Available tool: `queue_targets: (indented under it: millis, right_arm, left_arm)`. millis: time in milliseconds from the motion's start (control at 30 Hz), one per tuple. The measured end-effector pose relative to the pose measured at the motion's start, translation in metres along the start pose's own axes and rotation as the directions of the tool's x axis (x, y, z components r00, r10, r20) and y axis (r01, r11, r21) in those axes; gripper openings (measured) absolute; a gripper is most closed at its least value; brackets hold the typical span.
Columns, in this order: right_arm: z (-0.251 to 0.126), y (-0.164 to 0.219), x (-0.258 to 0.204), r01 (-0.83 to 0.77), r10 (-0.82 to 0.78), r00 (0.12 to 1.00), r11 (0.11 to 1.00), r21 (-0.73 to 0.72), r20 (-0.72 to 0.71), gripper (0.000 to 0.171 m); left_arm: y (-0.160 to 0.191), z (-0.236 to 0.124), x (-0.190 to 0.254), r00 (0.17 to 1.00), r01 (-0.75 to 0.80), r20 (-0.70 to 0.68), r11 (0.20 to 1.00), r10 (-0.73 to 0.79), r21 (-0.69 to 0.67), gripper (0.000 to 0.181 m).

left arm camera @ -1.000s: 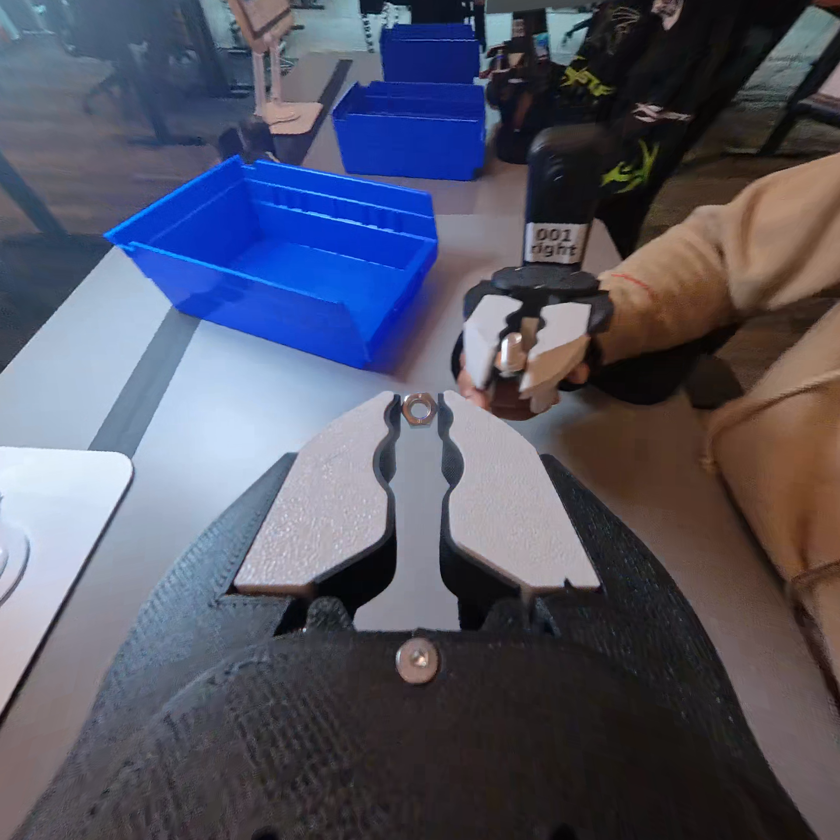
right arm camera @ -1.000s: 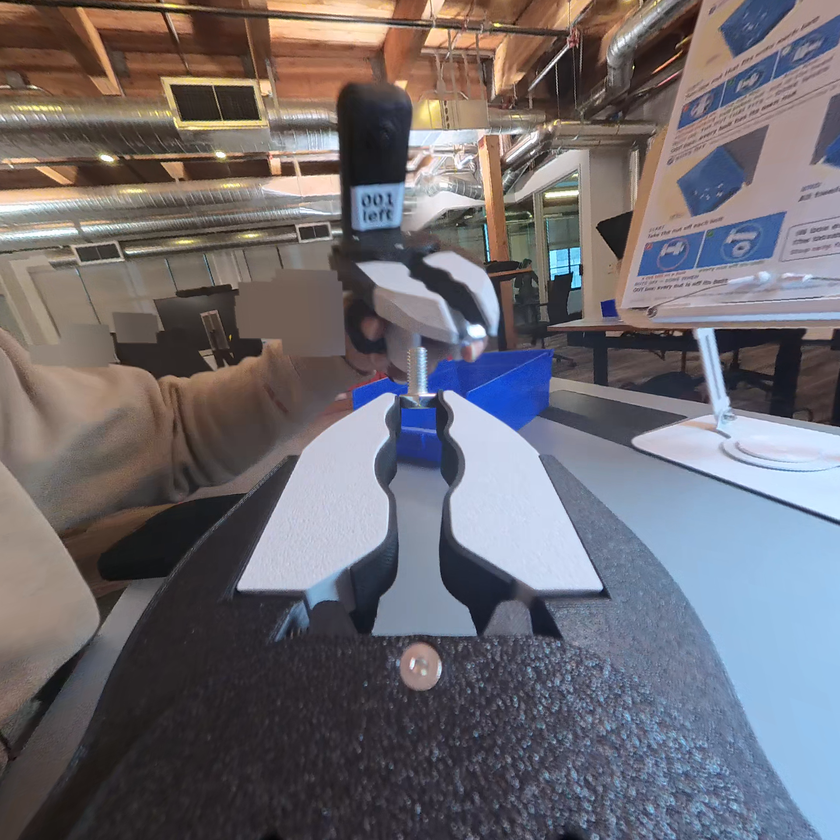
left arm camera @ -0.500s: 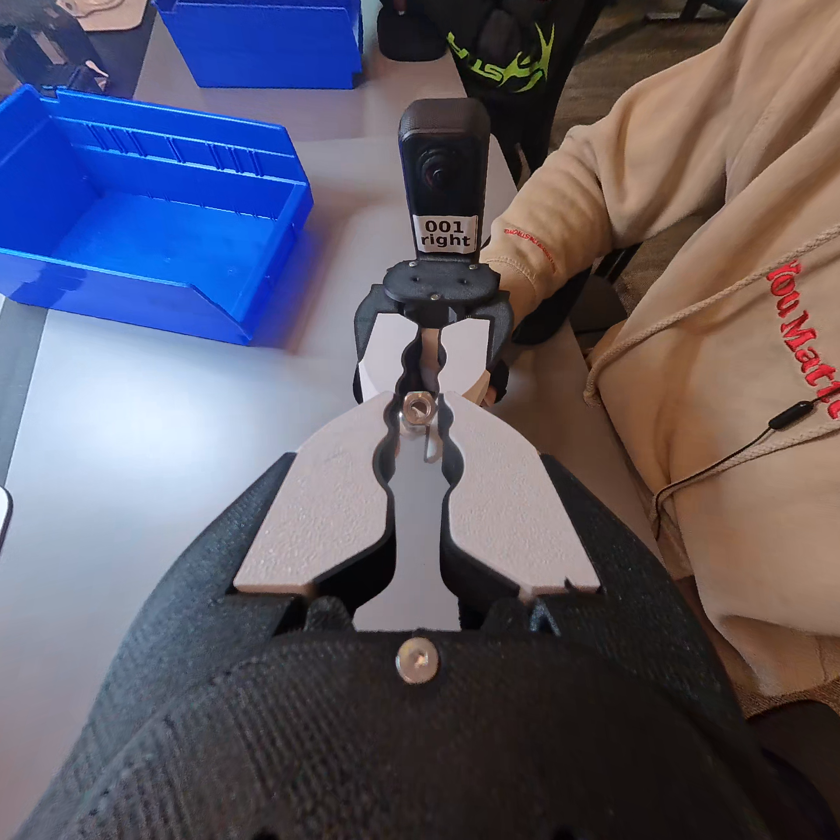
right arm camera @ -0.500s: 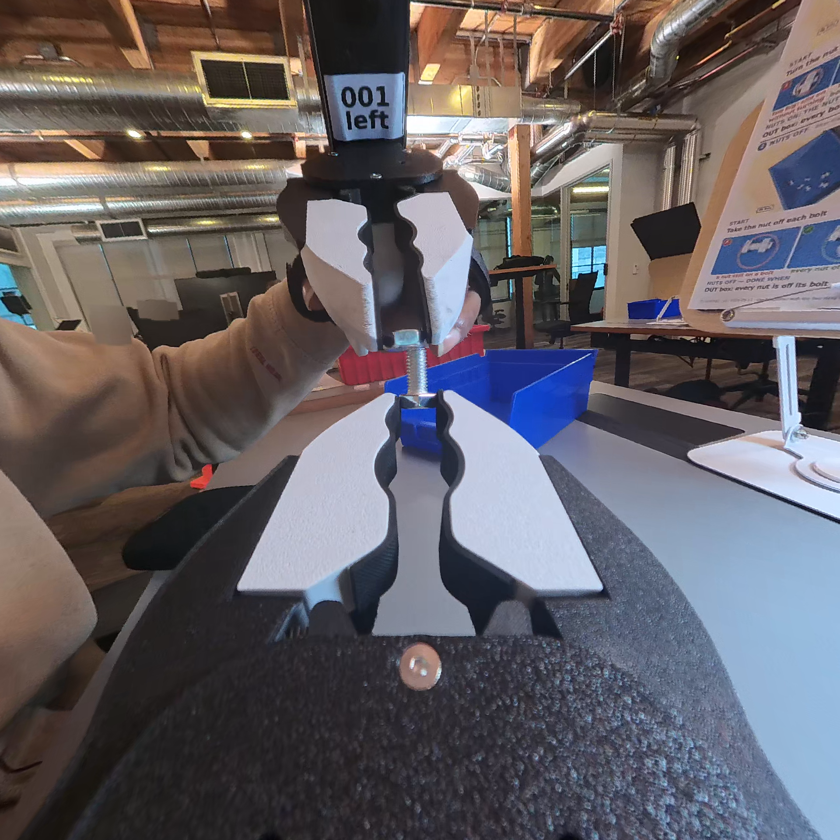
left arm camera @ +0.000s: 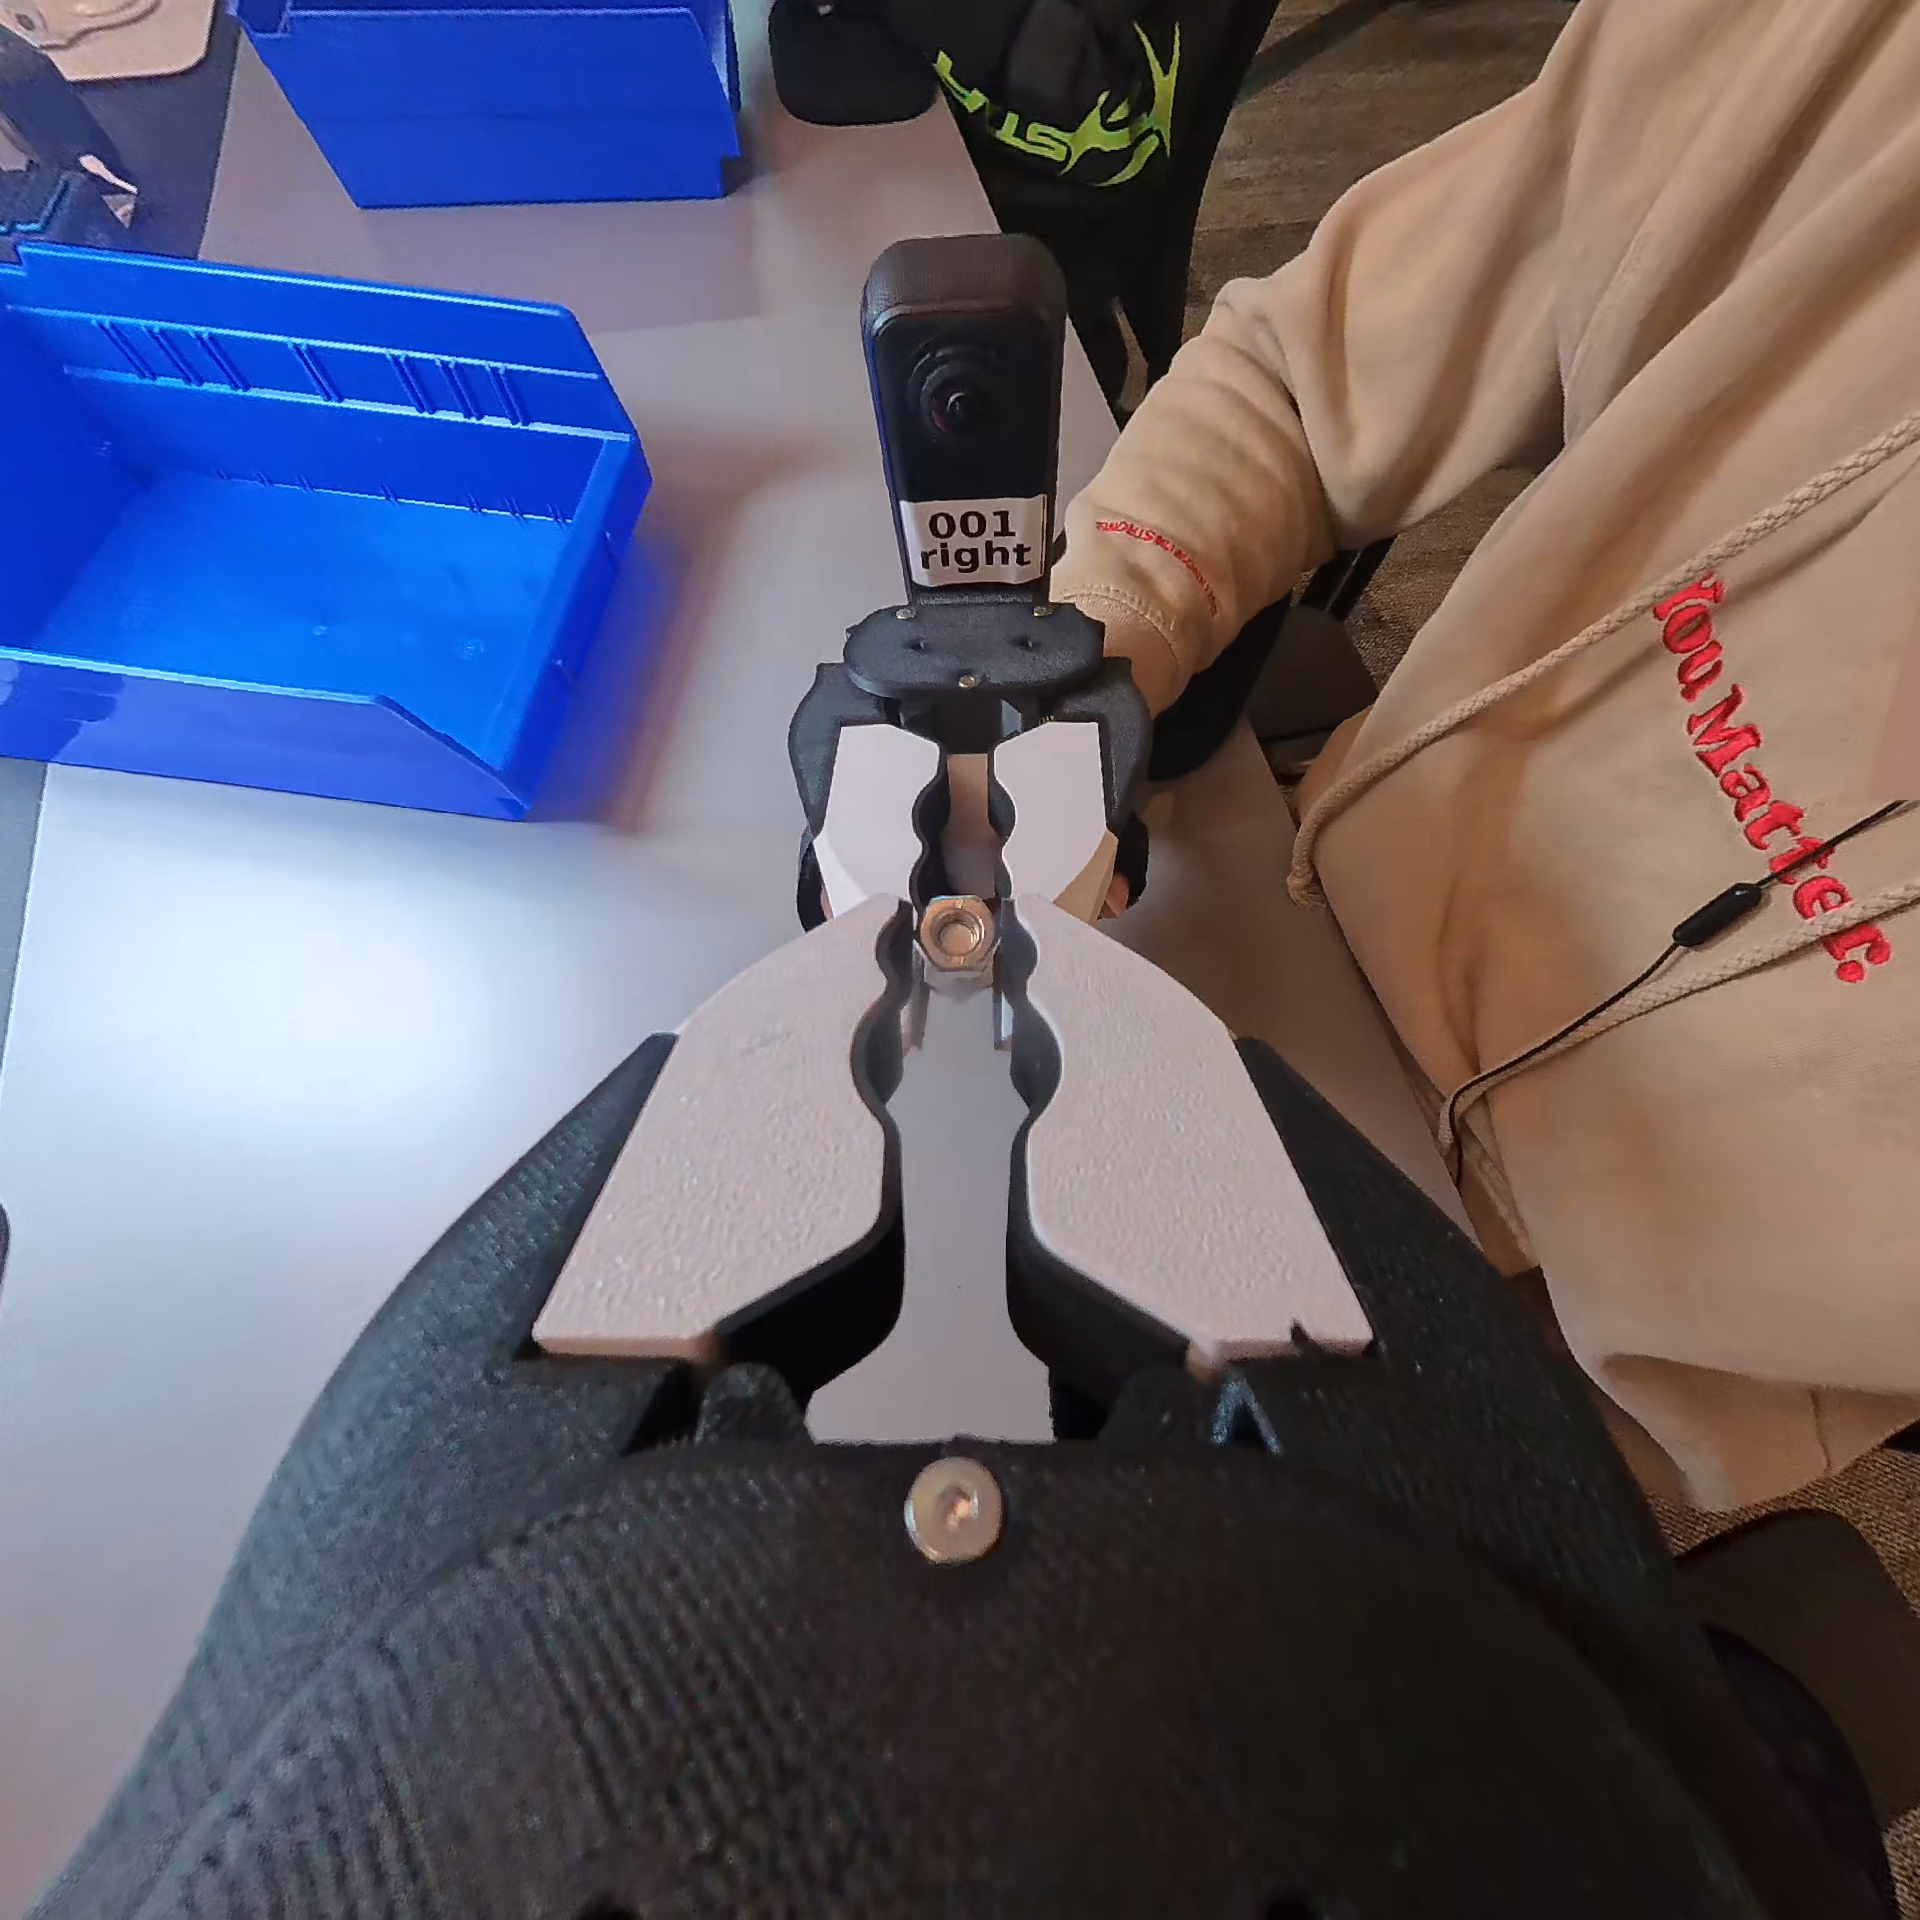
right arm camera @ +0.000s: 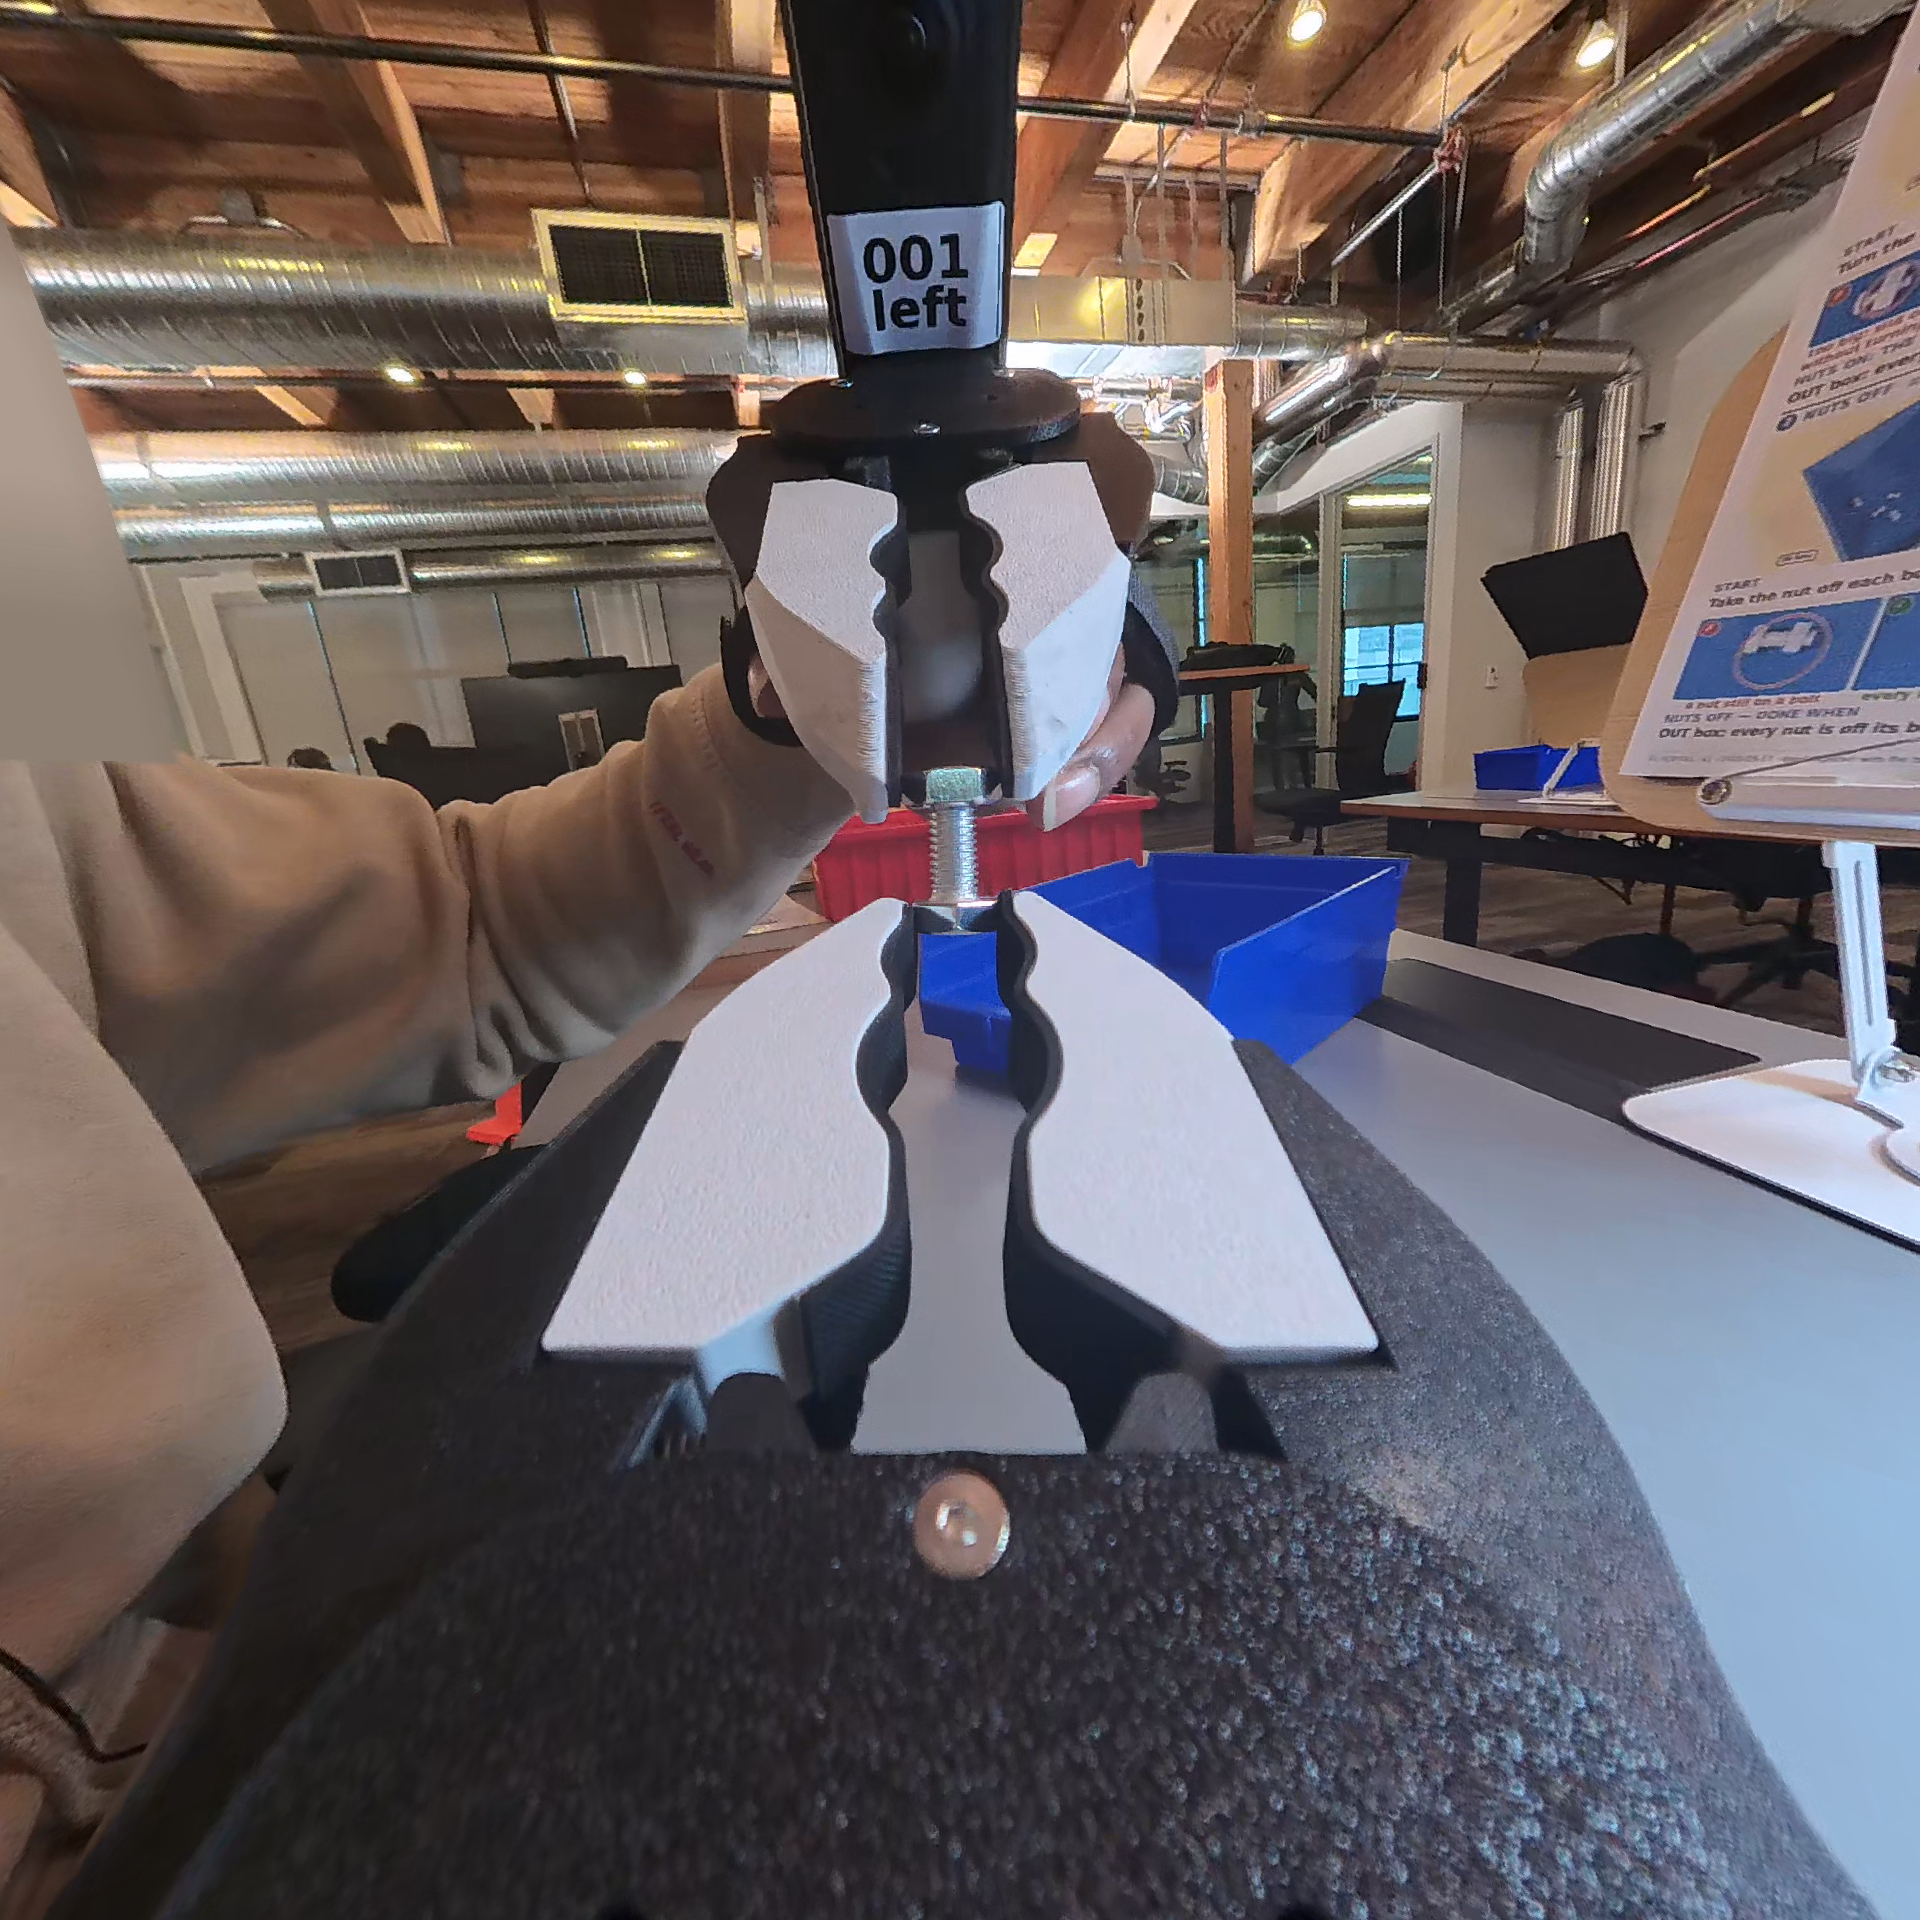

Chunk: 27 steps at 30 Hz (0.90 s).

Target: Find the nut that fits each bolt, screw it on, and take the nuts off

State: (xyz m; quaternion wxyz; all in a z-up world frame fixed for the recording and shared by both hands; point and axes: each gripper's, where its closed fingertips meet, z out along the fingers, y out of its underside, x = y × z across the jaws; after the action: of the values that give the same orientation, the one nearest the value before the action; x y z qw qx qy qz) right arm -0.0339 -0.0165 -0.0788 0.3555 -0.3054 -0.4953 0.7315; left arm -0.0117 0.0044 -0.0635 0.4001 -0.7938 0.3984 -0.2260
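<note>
Left gripper [left arm camera: 951,940]: clenched on nut [left arm camera: 951,938] at very tips, hex hole facing its cam; pointing down twd table edge nearest the person.
Right gripper [right arm camera: 956,914]: clamped on bolt [right arm camera: 953,854], head pinched at tips, threaded shank standing up.
Nut/bolt contact: in right wrist view nut sits on top end of shank, just under left grip's tips. Threads caught or only resting? Can't tell.
Alignment: grippers nose to nose, axes approx in line; both held in air above table [left arm camera: 312,1039], off near edge by person's lap.
Person: beige sleeve [right arm camera: 468,914] behind left grip; fingertip shows beside its pad.
Blue bin [left arm camera: 301,540]: mid-table, looks empty, well apart from grippers.
2nd blue bin [left arm camera: 499,94]: far edge of table.
Card on stand [right arm camera: 1808,540]: right wrist view, off to side on white base.
Step (judged): starting nut on thread, early in this pair.
Risk 1: cross-thread, if nut tilts vs shank when turning starts.
Risk 2: nut pops out, since grip is tip-only on small hex; drop would prob go to lap/floor, not table.
Risk 3: bolt spins in right pads instead of nut advancing, if clamp on head slips.
Risk 4: wrong size match, then nut binds or wobbles; not judgeable yet.
</note>
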Motion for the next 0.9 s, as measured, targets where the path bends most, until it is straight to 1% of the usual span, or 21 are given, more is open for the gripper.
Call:
queue_targets:
  millis: [100,200,367,500,600,733,800,900]
  right_arm:
    - [0.0,-0.001,0.0,-0.009,0.009,1.0,1.0,0.007,0.004,0.015]
    - [0.0,-0.002,-0.001,-0.011,0.011,1.0,1.0,0.012,0.01,0.015]
    - [0.0,-0.002,-0.004,-0.025,0.024,0.999,1.0,0.019,0.022,0.015]
    - [0.0,-0.003,-0.005,-0.032,0.031,0.999,0.999,0.022,0.026,0.015]
    - [-0.001,-0.004,-0.003,-0.045,0.045,0.999,0.999,0.03,0.023,0.015]
    - [-0.004,-0.012,0.0,-0.073,0.072,0.997,0.996,0.057,0.018,0.015]
    - [-0.005,-0.016,0.001,-0.092,0.091,0.996,0.993,0.072,0.02,0.015]
    - [-0.006,-0.018,0.002,-0.096,0.095,0.995,0.992,0.078,0.018,0.014]
  left_arm:
    - [-0.001,0.0,0.0,1.0,-0.006,0.0,1.0,0.006,0.003,0.016]
    - [-0.002,0.0,0.001,1.0,-0.008,-0.004,1.0,0.008,0.012,0.021]
    - [-0.003,0.0,0.002,1.0,-0.008,-0.007,1.0,0.009,0.026,0.021]
    - [-0.007,-0.003,0.003,1.0,-0.014,-0.002,0.998,0.014,0.063,0.026]
    - [-0.012,-0.01,0.004,0.999,-0.027,0.034,0.992,0.023,0.124,0.029]
    - [-0.016,-0.015,0.0,0.989,-0.058,0.149,0.968,0.022,0.242,0.03]
    - [-0.017,-0.013,-0.003,0.982,-0.052,0.189,0.949,-0.009,0.312,0.029]
    - [-0.016,-0.006,-0.006,0.971,-0.055,0.235,0.928,-0.036,0.369,0.029]
